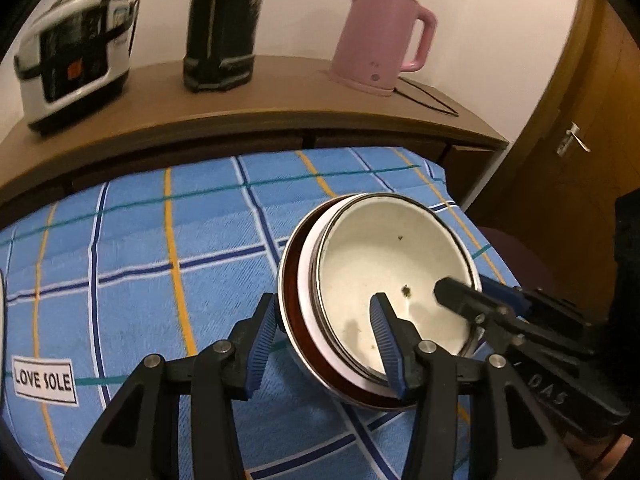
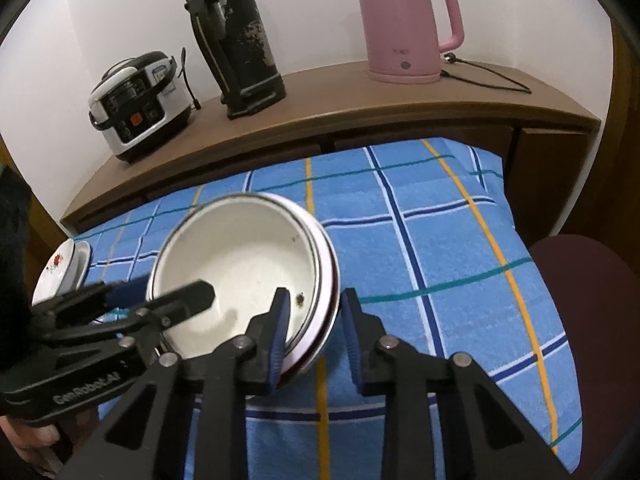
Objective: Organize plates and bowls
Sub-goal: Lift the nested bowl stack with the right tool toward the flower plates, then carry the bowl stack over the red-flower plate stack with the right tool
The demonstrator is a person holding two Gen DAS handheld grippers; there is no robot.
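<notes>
Tilting downward, both tongs are set astride the rims of the stacked bowls (image 1: pixel 384 280) on the blue checked cloth (image 1: pixel 160 248): left tongs (image 1: pixel 326 344) at seven o'clock, spread without pinching; right tongs (image 2: pixel 316 332) at five o'clock, not quite pressed onto the rims.

The bowl (image 2: pixel 240 264) looks like white enamel, glossy inside, with a thin dark metal rim and a few dark chips. It sits nested in another bowl (image 1: pixel 292 304) with a shiny red-brown inside. The cloth (image 2: pixel 440 248) under them is a blue checked weave, matt and slightly rough, like towelling. The left tongs (image 1: pixel 324 344) and right tongs (image 2: pixel 316 332) are matt black plastic with ribbed blue rubbery pads (image 2: pixel 282 332) and small bright metal pins. The counter (image 2: pixel 360 96) is smooth brown wood-look board with a dull sheen. The kettle (image 2: pixel 404 24) is smooth pink plastic, softly glossy. The tall flask (image 2: pixel 236 40) is black, scuffed and worn.
</notes>
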